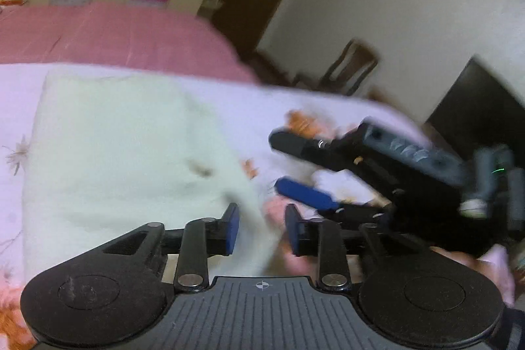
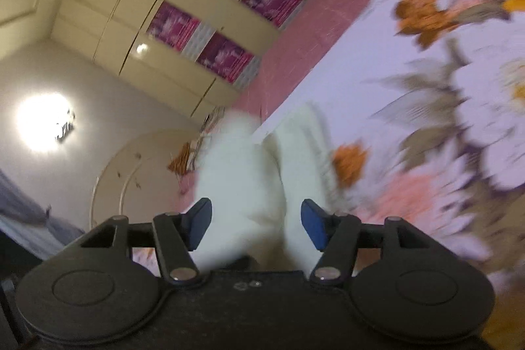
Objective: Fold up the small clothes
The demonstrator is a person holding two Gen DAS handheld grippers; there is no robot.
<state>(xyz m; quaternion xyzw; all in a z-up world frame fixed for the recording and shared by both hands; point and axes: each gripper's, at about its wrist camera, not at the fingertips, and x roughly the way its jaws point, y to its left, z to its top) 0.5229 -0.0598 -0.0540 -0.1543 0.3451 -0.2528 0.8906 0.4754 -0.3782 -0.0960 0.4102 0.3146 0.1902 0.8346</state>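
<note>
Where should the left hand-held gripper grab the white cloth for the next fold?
My pick: the near right corner of the white cloth, approached low from the near side. It lies flat on the floral sheet, and that edge sits just ahead of the left hand-held gripper, whose jaws stand open.

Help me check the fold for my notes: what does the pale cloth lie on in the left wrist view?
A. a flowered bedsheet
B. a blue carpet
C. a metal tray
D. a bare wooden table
A: the pale cloth lies spread on the flowered bedsheet, whose orange and pink blooms show around it.
</note>
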